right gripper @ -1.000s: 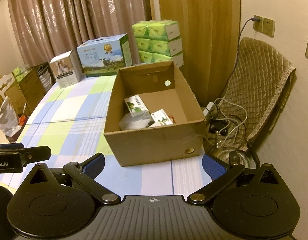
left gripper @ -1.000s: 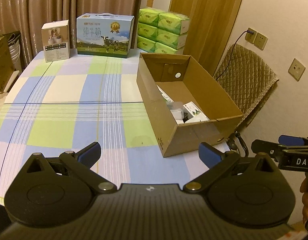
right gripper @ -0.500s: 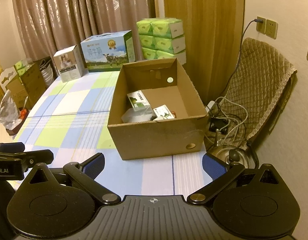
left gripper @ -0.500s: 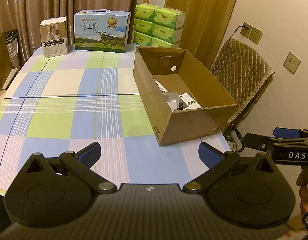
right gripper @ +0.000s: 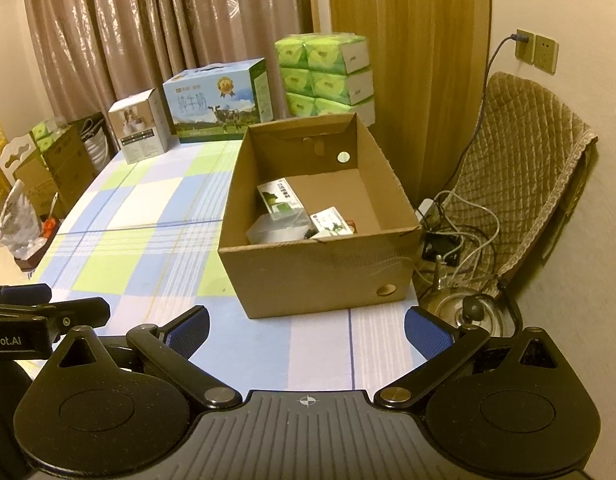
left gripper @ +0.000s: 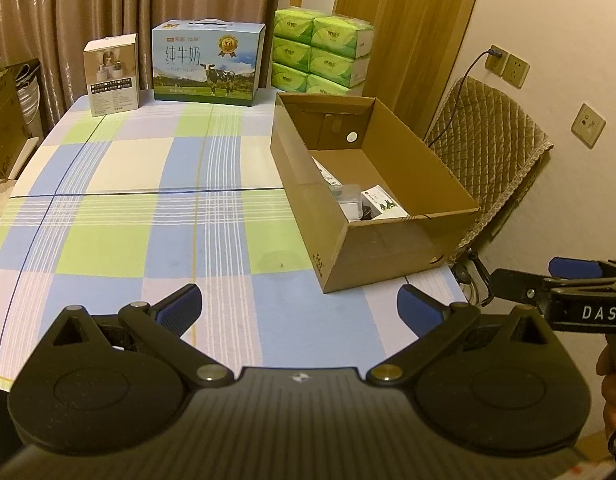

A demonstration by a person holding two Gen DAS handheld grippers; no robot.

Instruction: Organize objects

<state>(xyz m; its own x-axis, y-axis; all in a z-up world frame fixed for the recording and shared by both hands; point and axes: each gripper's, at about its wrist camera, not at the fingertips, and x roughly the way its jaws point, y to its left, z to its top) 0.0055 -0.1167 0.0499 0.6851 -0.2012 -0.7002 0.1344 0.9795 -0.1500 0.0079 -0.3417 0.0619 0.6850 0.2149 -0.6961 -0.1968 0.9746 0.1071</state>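
Note:
An open cardboard box (left gripper: 392, 248) (right gripper: 320, 276) sits at the right edge of a checked tablecloth (left gripper: 148, 208) (right gripper: 148, 216). Inside it lie two small white-and-green cartons (right gripper: 279, 197) (right gripper: 333, 221) (left gripper: 384, 202) and a clear plastic case (right gripper: 276, 229) (left gripper: 348, 196). My left gripper (left gripper: 299, 307) hovers open over the table's near edge, left of the box, holding nothing. My right gripper (right gripper: 306, 332) is open too, just in front of the box's near wall, with nothing between its blue pads.
At the table's far end stand a blue milk carton (left gripper: 208, 64), a small white product box (left gripper: 112, 74) and stacked green tissue packs (left gripper: 320, 58). A quilted chair (right gripper: 528, 168), cables and a kettle (right gripper: 464, 312) lie right of the table. More boxes crowd the left floor.
Both grippers have drawn back toward me and risen slightly, so the box looks a little farther away. Both stay open; nothing on the table moved.

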